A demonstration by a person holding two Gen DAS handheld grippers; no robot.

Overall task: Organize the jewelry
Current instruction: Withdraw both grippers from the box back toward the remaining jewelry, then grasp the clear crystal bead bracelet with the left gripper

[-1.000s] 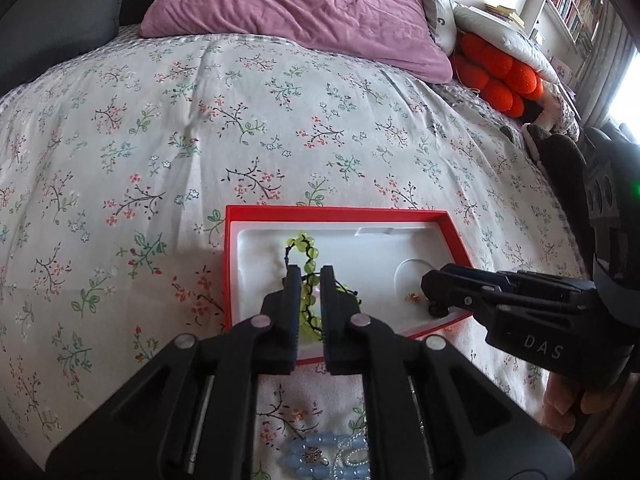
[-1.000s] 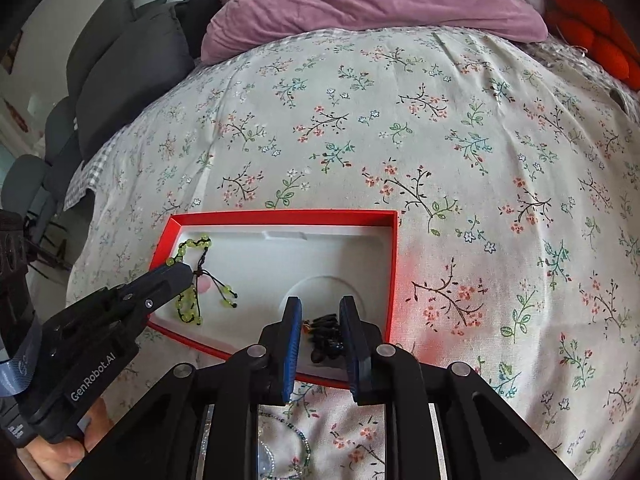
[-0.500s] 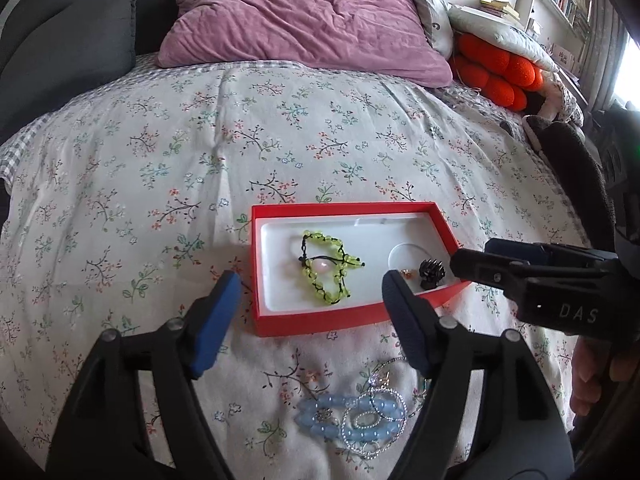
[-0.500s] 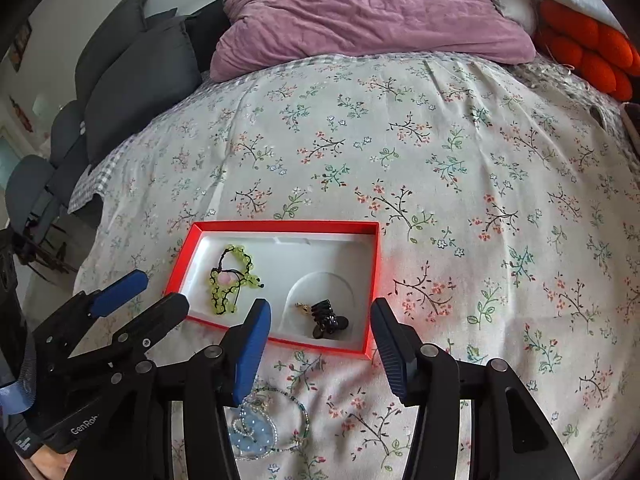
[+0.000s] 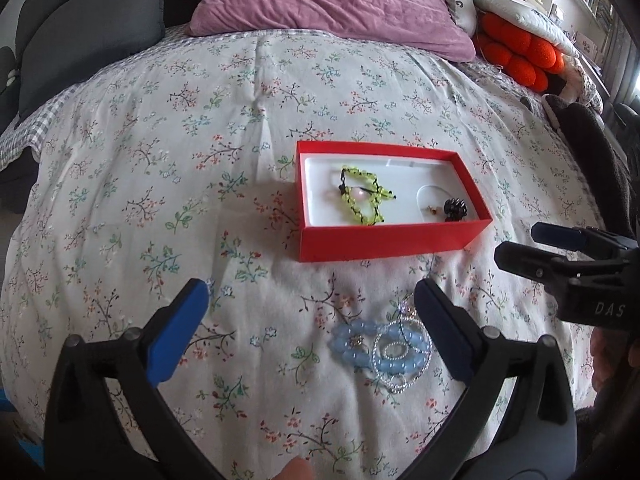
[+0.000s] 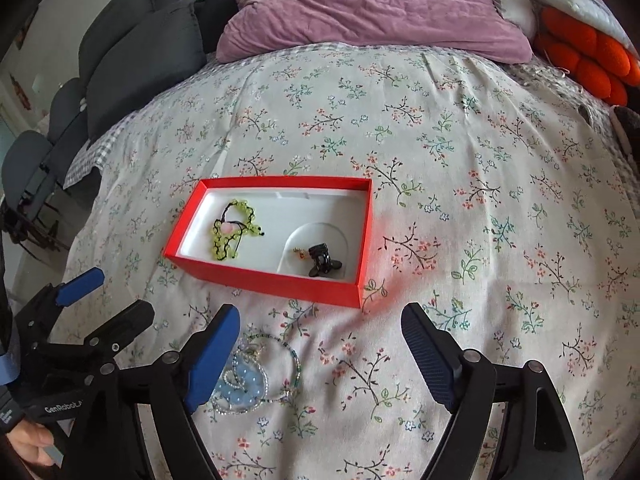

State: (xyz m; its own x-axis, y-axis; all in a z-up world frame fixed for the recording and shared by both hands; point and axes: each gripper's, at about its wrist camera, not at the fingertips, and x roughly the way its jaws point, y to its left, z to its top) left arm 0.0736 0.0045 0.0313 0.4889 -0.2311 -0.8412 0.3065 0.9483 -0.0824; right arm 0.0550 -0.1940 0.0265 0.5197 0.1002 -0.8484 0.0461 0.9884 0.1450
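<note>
Left view: my left tongs were pinching the green bracelet; now they are opening, empty, and it lies in the red box.

Right view: my right tongs let go of the black piece too. The blue beads wait on the bed.

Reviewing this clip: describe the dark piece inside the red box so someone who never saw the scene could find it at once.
On the floral bedspread sits an open red box with a white liner. In the liner's rounded recess, at the end away from the yellow-green beaded bracelet, lies the black piece. It is the only dark, compact item there, beside a tiny gold-coloured bit.
</note>
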